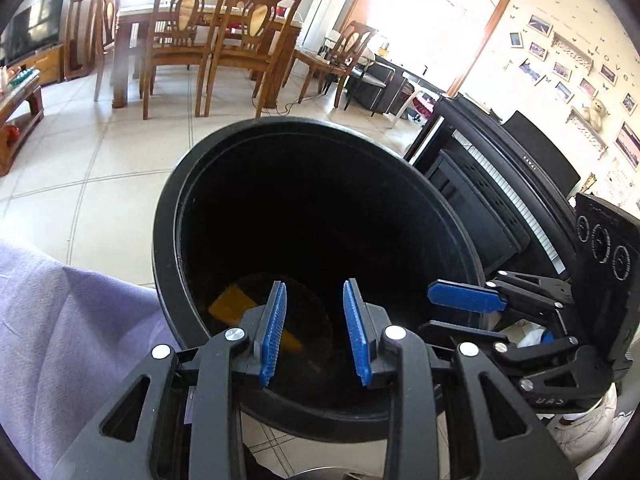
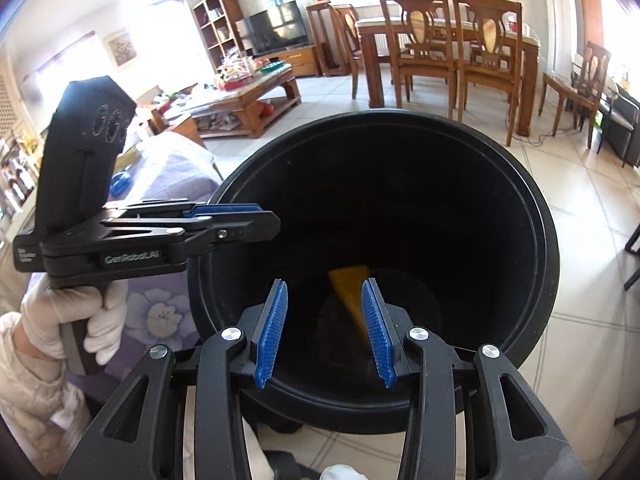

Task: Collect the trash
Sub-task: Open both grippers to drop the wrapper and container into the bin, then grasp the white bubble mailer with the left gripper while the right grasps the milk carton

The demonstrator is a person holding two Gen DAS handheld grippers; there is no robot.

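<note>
both tools hang released over a round, smooth black plastic bin (image 1: 168, 216): left gripper (image 1: 314, 328) and right gripper (image 2: 326, 330), ribbed blue pads (image 2: 272, 332) spread apart. a flat yellow scrap (image 1: 232, 304) lies on the bin's bottom, near its wall.

Black bin (image 1: 168, 216) on tiled floor (image 1: 120, 168)

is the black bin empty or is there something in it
Not empty. One flat yellow-orange piece lies on the bottom of the black trash bin; the right wrist view shows it there too. The rest of the interior is too dark to tell.
</note>
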